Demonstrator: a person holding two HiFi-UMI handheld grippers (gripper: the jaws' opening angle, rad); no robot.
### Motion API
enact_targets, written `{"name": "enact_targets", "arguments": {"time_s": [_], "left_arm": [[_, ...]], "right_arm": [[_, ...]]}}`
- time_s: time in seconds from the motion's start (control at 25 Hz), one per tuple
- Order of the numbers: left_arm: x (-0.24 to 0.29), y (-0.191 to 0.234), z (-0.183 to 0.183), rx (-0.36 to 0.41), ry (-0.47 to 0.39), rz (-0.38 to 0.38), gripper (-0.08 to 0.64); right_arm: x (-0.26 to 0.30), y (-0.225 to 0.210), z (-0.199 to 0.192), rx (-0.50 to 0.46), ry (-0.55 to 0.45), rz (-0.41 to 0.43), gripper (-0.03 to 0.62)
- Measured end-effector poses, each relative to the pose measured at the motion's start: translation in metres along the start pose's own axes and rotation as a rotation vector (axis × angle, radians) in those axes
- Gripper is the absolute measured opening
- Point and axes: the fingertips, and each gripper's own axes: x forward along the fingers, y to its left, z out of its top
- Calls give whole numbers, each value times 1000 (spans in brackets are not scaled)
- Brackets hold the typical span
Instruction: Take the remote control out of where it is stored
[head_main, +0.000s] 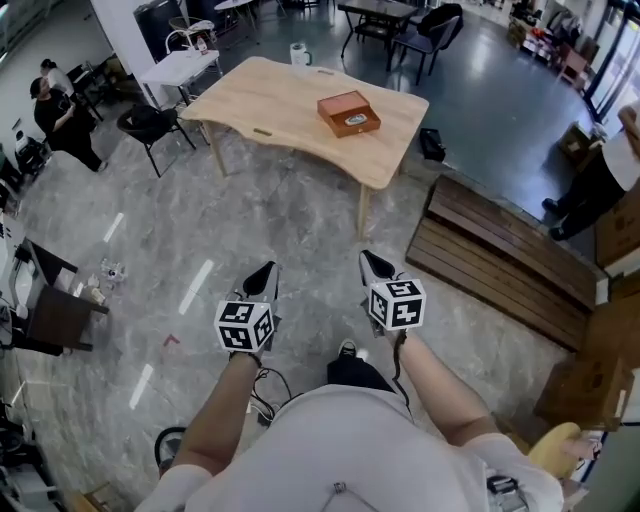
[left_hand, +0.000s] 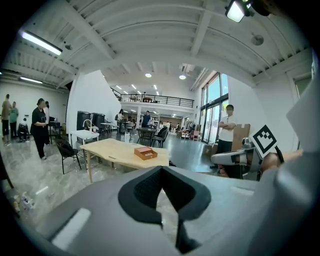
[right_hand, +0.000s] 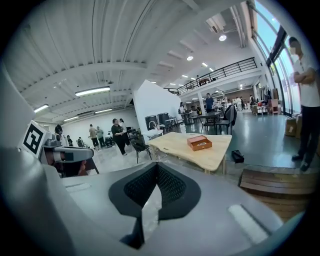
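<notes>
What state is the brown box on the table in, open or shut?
Looks open: the head view shows inside the box, with something pale in it. Too small to tell whether that is the remote.

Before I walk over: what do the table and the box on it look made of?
The table: pale wood by its even tan colour, matte, with matching light legs. The box: reddish-brown with smooth walls, perhaps wood or leatherette; too far away to tell.

Bright, even light, white strip lamps (left_hand: 40, 43) overhead, daylight through tall glass windows (left_hand: 212, 102), sheen on the glossy dark grey floor (head_main: 490, 70), soft shadows, fisheye bending with black corners, my left gripper (left_hand: 160, 171) and right gripper (right_hand: 156, 170) blurred up close.
</notes>
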Motion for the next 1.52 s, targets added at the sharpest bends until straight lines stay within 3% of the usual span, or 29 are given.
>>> {"name": "enact_targets", "arguments": {"time_s": [0.28,0.6,1.08,1.52], "left_arm": [[67,13,37,11,-16,74,0],[104,31,53,12,-12,116,0],[207,72,90,4,-28,43,0],[318,172,136,5,3,-50,0]], "right_arm": [[57,-57,41,8,10,45,28],[97,-86,65,24,10,61,28],[173,-136,102,42,24,-3,28],[305,-158,161,83,48,-82,28]]}}
